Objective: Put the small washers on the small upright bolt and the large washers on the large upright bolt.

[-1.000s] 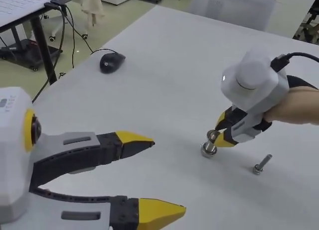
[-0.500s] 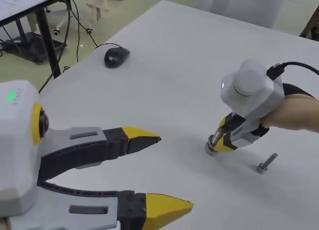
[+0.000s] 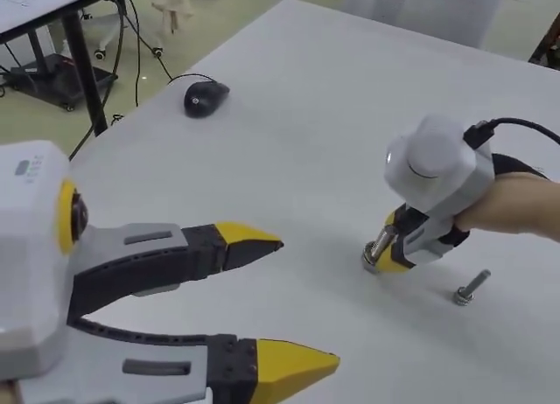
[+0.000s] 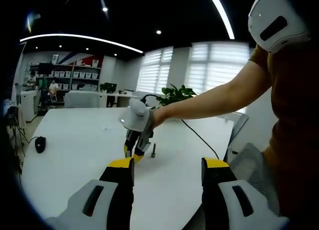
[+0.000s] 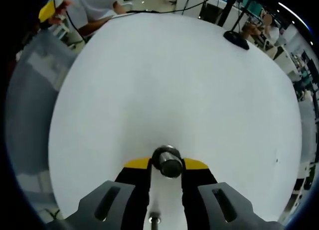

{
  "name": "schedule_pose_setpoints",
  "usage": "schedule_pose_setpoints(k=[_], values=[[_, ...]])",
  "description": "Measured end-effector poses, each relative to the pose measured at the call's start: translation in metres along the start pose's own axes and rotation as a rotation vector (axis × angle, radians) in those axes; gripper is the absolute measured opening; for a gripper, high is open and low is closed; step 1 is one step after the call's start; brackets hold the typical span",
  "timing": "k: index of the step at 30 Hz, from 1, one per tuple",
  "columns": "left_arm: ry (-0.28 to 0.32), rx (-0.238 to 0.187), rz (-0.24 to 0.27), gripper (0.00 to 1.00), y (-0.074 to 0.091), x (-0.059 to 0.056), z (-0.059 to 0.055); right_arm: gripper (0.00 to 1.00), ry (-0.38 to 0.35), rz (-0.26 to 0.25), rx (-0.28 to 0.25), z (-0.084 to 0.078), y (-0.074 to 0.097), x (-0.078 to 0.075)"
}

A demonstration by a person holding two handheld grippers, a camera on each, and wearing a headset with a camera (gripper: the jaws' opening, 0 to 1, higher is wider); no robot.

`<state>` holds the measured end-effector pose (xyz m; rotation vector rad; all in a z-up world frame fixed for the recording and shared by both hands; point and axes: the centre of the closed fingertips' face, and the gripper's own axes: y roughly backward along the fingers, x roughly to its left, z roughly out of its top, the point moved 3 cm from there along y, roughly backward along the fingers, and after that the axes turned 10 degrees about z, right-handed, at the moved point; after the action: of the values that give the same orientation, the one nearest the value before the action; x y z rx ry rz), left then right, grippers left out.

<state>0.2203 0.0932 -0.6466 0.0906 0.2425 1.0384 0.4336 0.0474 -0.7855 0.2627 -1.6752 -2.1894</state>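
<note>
Table point(image 3: 332, 89): a broad white top that runs from the upper right of the head view down to the lower edge.
Left gripper point(image 3: 308, 303): lower left of the head view, raised off the table and well apart from the bolts. Its jaws are spread wide with nothing between them, as its own view point(image 4: 168, 163) also shows.
Right gripper point(image 3: 385, 245): right of centre in the head view. Over the last second it has come down lower along the large bolt. Its yellow tips now sit close on either side of the shaft, but whether they squeeze it cannot be told.
Mouse point(image 3: 206, 98): upper left, far from the work.
Large bolt point(image 3: 378, 249): upright on the table between the right gripper's jaws. In the right gripper view its top point(image 5: 167, 161) is at lower centre.
Small bolt point(image 3: 465, 288): lower right, just beside the large one, untouched.
Washers: too small to pick out. The lowering suggests one is being seated on the large bolt, with the small bolt probably yet to be served.
</note>
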Motion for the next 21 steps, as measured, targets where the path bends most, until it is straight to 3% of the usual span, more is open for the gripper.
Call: schedule_pose_setpoints(k=[21], values=[[-0.020, 0.012, -0.007, 0.54, 0.004, -0.003, 0.002, 0.25, -0.010, -0.048, -0.070, -0.002, 0.020, 0.013]])
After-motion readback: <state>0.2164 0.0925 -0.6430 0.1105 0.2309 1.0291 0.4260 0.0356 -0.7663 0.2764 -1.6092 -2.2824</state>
